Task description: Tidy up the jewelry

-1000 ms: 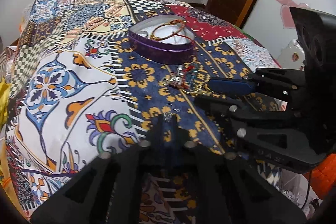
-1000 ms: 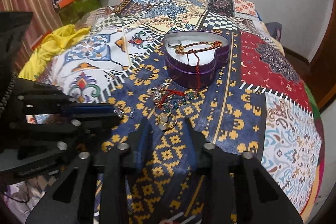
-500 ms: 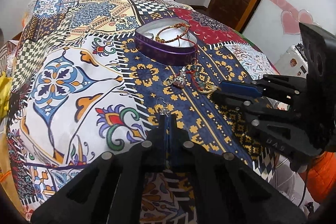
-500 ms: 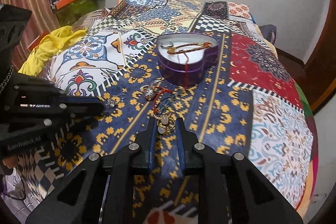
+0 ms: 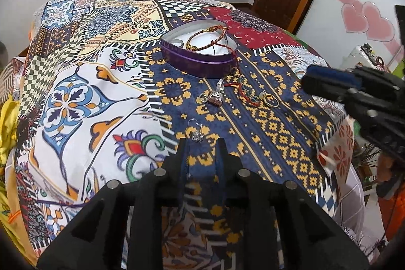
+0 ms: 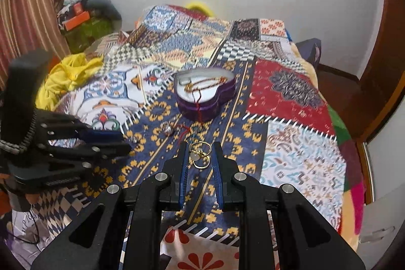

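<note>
Left tongs (image 5: 201, 143) parted a moderate gap, nothing between the fingers. Small silver earring (image 5: 197, 134) lies on the bed quilt (image 5: 76, 98) just ahead of the tips, slightly left of centre; contact not discernible.

Right tongs (image 6: 200, 149) also parted a moderate gap, holding nothing. Gold rings (image 6: 200, 156), one with a pale stone, lie on the quilt between the fingertips, not pinched; gap visible on both sides.

Landmark: purple heart-shaped tin (image 5: 200, 60), open, white lining, sitting on the navy/yellow strip of the quilt.
- Braided gold-brown bracelet (image 5: 202, 42) lies inside the tin; its red cord (image 5: 234, 60) hangs over the near rim and down onto the quilt.
- Silver charm pendant (image 5: 215, 96) on the quilt just in front of the tin, near side.
- Red-and-teal beaded strand (image 5: 244, 90) beside the pendant, running from the tin's front toward the gold rings.
- Gold rings sit further out from the tin, at the end of that strand.
- Earring is furthest from the tin, well apart from the pendant cluster.

Right wrist view is motion-blurred; fine detail in the tin unreadable there.
</note>
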Tool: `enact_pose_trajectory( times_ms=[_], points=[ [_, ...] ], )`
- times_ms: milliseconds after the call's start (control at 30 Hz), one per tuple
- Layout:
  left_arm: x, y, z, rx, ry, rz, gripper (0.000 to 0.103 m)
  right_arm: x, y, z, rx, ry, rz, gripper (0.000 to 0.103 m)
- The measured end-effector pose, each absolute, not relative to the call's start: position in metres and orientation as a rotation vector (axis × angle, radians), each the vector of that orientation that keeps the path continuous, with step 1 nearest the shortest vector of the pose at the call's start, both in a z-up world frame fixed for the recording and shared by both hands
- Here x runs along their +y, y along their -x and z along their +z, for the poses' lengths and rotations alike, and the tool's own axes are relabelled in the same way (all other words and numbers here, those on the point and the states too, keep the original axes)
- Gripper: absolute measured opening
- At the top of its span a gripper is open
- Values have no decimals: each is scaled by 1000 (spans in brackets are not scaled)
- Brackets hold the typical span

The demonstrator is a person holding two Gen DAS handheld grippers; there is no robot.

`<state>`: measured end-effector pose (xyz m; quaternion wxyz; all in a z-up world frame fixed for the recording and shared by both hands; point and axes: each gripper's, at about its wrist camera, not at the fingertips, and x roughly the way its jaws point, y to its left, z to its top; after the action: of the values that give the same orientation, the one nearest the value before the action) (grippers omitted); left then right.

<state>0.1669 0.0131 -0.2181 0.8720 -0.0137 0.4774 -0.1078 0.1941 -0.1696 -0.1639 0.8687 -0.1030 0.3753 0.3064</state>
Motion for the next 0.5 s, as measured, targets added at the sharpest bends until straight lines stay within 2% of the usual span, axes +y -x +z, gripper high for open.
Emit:
enact_pose_trajectory(
  times_ms=[167, 200, 233, 500],
  points=[
    [15, -176, -224, 991, 42, -209, 19, -174, -197, -160, 771, 197, 629, 16],
    [15, -177, -224, 988, 43, -205, 11, -176, -197, -161, 772, 194, 626, 16],
    [16, -178, -225, 986, 42, -194, 8, -177, -198, -162, 774, 192, 624, 16],
    [28, -181, -212, 951, 69, -189, 8, -177, -207, -166, 785, 171, 624, 16]
  ],
)
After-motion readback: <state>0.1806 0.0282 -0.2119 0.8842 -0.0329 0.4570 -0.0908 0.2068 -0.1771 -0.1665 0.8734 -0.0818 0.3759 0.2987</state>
